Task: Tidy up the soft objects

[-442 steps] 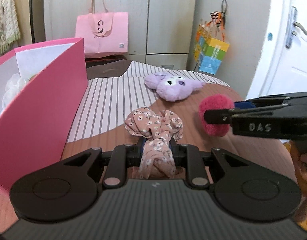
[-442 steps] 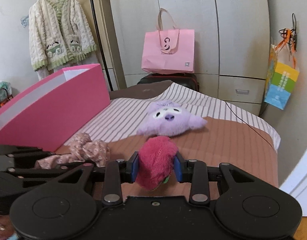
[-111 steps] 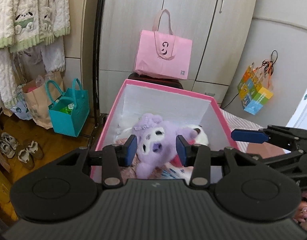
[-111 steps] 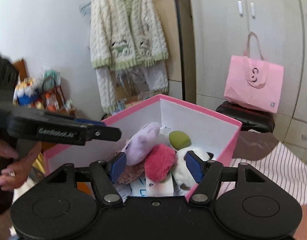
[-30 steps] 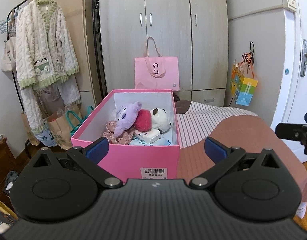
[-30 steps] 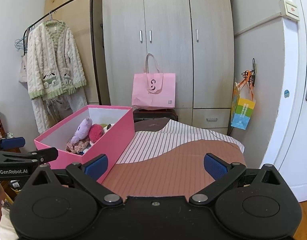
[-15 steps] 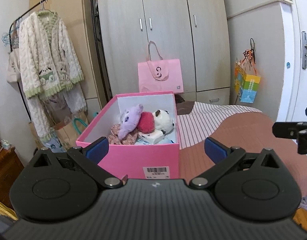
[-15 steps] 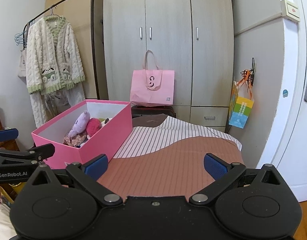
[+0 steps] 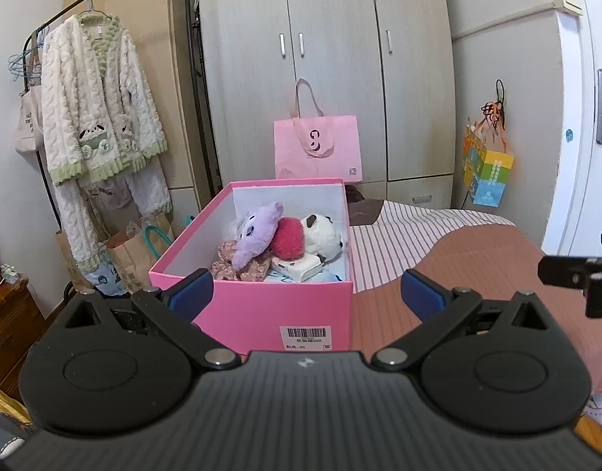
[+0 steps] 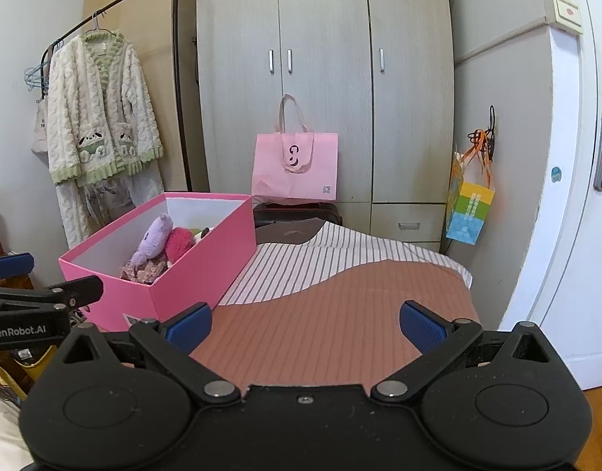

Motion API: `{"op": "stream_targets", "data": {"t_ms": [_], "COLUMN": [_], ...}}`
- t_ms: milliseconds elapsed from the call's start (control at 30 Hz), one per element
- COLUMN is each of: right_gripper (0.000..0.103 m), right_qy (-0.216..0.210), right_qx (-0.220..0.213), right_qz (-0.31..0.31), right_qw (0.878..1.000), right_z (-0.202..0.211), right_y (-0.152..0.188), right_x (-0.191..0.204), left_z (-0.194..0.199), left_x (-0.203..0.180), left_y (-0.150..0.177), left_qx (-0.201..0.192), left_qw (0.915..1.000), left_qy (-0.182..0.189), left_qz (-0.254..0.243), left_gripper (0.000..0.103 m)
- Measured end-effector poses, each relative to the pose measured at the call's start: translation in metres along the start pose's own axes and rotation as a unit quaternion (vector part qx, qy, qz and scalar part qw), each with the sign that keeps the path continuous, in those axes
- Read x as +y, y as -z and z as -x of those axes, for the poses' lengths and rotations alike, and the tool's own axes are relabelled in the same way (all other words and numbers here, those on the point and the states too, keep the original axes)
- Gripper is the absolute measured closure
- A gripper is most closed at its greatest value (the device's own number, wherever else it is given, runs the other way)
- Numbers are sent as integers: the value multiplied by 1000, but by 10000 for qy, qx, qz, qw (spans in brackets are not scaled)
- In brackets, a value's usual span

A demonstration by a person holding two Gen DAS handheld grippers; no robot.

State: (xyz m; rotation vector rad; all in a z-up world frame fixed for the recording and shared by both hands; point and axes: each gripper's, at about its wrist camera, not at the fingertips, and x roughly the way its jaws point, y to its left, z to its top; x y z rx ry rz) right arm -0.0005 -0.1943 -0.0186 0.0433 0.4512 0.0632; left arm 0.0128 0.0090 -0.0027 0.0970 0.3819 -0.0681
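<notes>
A pink box [image 9: 261,306] stands on the bed's left end. Inside lie a purple plush [image 9: 255,233], a red pompom [image 9: 289,241], a white panda plush [image 9: 324,239], a floral scrunchie [image 9: 242,265] and a tissue pack [image 9: 297,269]. The box also shows in the right wrist view [image 10: 199,267], with the purple plush [image 10: 153,239] and the red pompom [image 10: 179,247]. My left gripper [image 9: 306,294] is open and empty, in front of the box. My right gripper [image 10: 304,324] is open and empty over the bedspread, right of the box.
The bed has a brown and striped cover [image 10: 340,314]. A wardrobe [image 10: 324,78] with a pink tote bag [image 10: 295,168] stands behind. A cardigan [image 9: 97,102] hangs on a rack at left with bags [image 9: 132,251] on the floor. A door [image 10: 587,196] is at right.
Both grippers have stayed open and empty and drawn slightly back and shifted. The box and its toys have not moved.
</notes>
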Motion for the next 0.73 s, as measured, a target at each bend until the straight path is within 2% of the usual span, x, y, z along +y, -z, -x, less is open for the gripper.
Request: {"op": "stream_targets", "data": {"t_ms": [333, 733], "right_gripper": [0, 0], "right_qy": [24, 52], "right_qx": [-39, -5], "right_qz": [68, 30], "right_qw": [10000, 10000], "right_z": [3, 3], "right_y": [3, 5], "right_x": [6, 4], "left_z": [-4, -4], "left_x": [7, 3], "left_y": [-1, 1], "left_qx": [12, -14], "left_qw": [9999, 9999], "left_qy": [-122, -143], "left_qz": [111, -10], "left_gripper": [0, 0]}}
